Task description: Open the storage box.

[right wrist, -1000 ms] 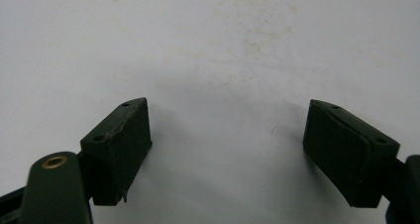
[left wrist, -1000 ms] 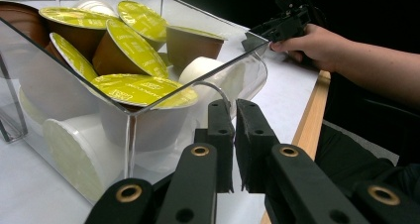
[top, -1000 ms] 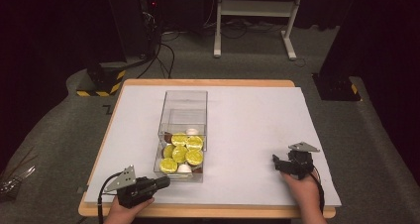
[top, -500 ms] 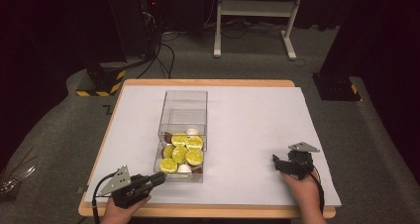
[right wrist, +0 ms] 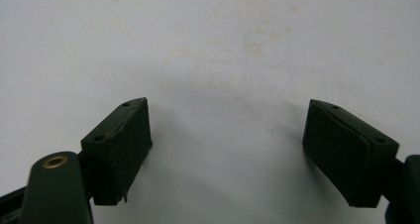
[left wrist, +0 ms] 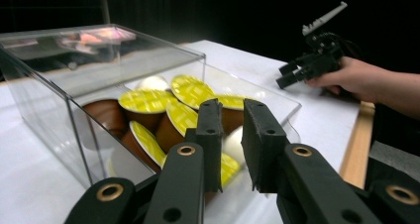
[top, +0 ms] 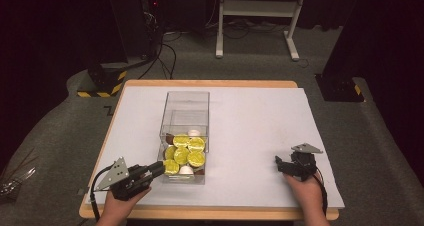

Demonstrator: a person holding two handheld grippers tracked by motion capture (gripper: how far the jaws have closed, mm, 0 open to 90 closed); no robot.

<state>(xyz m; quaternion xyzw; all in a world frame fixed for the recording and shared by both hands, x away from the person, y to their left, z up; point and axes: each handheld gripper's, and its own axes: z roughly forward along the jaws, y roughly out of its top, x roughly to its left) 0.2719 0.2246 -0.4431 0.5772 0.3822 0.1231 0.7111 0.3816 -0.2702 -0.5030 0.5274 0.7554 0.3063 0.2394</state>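
Note:
A clear plastic box (top: 184,111) lies on the white table, its near end holding several coffee capsules (top: 182,153) with yellow foil lids and brown bodies, plus a few white ones. My left gripper (top: 159,169) hovers at the box's near left corner and points at it. Its jaws have just been opening and stand a narrow gap apart with nothing between them. In the left gripper view its jaws (left wrist: 233,107) sit in front of the box wall (left wrist: 54,120) and the capsules (left wrist: 148,102). My right gripper (top: 280,164) rests at the table's near right, open wide over bare white surface (right wrist: 225,110).
The table (top: 260,116) has a wooden edge (top: 210,213) near me. The right hand and its gripper (left wrist: 297,73) show far off in the left gripper view. A white stand (top: 255,8) and black cases stand on the floor beyond.
My left gripper has lifted a little beside the box's near corner, and its jaws have parted slightly. The right gripper has stayed put.

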